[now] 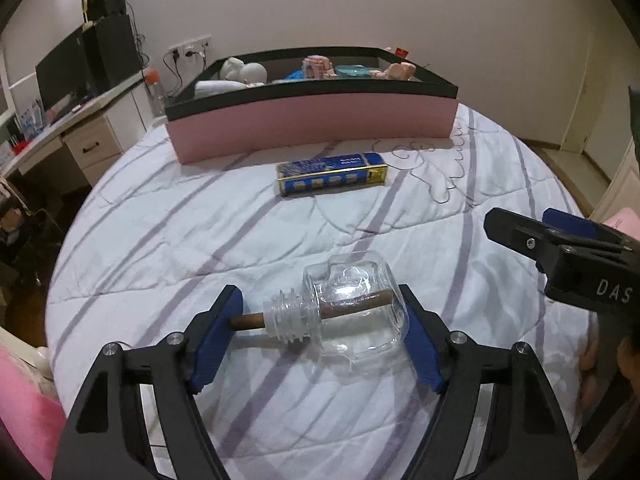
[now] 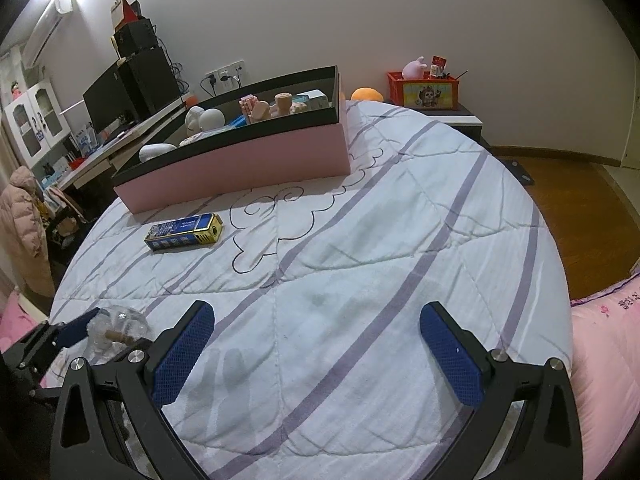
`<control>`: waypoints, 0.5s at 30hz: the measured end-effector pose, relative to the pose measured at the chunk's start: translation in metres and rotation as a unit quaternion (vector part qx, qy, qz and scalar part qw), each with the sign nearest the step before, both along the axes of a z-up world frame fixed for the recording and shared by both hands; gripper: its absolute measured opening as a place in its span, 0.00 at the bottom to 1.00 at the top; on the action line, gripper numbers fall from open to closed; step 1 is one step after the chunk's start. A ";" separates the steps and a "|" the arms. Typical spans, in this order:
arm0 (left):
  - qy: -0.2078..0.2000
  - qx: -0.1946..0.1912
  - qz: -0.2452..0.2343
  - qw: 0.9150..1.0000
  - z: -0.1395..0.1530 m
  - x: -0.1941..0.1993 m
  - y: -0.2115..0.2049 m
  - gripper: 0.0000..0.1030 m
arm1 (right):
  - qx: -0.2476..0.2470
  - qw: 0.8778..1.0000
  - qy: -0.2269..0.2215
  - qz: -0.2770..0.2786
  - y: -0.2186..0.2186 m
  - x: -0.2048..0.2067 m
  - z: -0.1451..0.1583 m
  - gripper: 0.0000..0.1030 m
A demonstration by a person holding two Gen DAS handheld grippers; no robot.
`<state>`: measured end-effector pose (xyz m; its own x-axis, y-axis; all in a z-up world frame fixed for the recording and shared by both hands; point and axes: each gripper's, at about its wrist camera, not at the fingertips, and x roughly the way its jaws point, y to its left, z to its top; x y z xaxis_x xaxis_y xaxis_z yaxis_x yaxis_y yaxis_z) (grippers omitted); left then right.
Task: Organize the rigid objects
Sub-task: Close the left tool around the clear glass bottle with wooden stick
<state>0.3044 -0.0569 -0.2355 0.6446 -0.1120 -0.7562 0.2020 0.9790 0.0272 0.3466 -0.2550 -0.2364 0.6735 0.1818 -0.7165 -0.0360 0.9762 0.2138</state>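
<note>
A clear glass bottle [image 1: 352,308] with a brown stick through its threaded neck lies sideways between the pads of my left gripper [image 1: 320,328]. The left pad touches the stick's end and the right pad touches the bottle's base. The bottle also shows in the right wrist view [image 2: 120,326]. A blue and gold box [image 1: 332,174] lies on the bed further ahead, also in the right wrist view [image 2: 184,232]. A pink storage box with a black rim [image 1: 312,124] holds several small objects, also in the right wrist view [image 2: 240,160]. My right gripper [image 2: 316,356] is open and empty above the quilt.
The white quilt with purple stripes [image 2: 360,260] covers the bed. A desk with a monitor [image 1: 64,68] stands at the left. A red crate [image 2: 428,90] sits on a nightstand at the back right. Wooden floor [image 2: 580,216] lies to the right. Pink bedding [image 2: 608,360] is at the right edge.
</note>
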 end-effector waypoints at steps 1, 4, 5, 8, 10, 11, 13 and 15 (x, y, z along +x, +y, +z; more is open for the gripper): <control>-0.003 0.002 0.002 1.000 0.001 -0.001 0.003 0.76 | -0.003 1.000 0.001 0.000 0.001 0.000 0.000 1.00; -0.009 0.004 0.013 1.000 0.003 -0.002 0.013 0.76 | -0.006 1.000 0.002 -0.001 0.002 0.001 0.000 1.00; -0.011 0.003 0.015 1.000 0.005 -0.002 0.018 0.76 | -0.008 1.000 0.003 -0.002 0.003 0.001 0.000 1.00; -0.020 -0.003 0.030 0.999 0.010 -0.003 0.032 0.76 | -0.013 1.000 0.004 -0.004 0.004 0.002 -0.001 1.00; -0.029 -0.008 0.041 0.999 0.014 -0.004 0.042 0.76 | -0.019 1.000 0.006 -0.005 0.006 0.002 -0.001 1.00; -0.031 -0.011 0.044 0.998 0.015 -0.004 0.047 0.76 | -0.023 1.000 0.006 -0.006 0.006 0.001 -0.001 1.00; -0.035 -0.014 0.052 0.998 0.016 -0.003 0.056 0.76 | -0.030 0.999 0.009 -0.008 0.007 0.002 -0.001 1.00; -0.034 -0.018 0.058 0.998 0.016 -0.001 0.064 0.76 | -0.046 0.999 0.011 -0.006 0.012 0.002 -0.001 1.00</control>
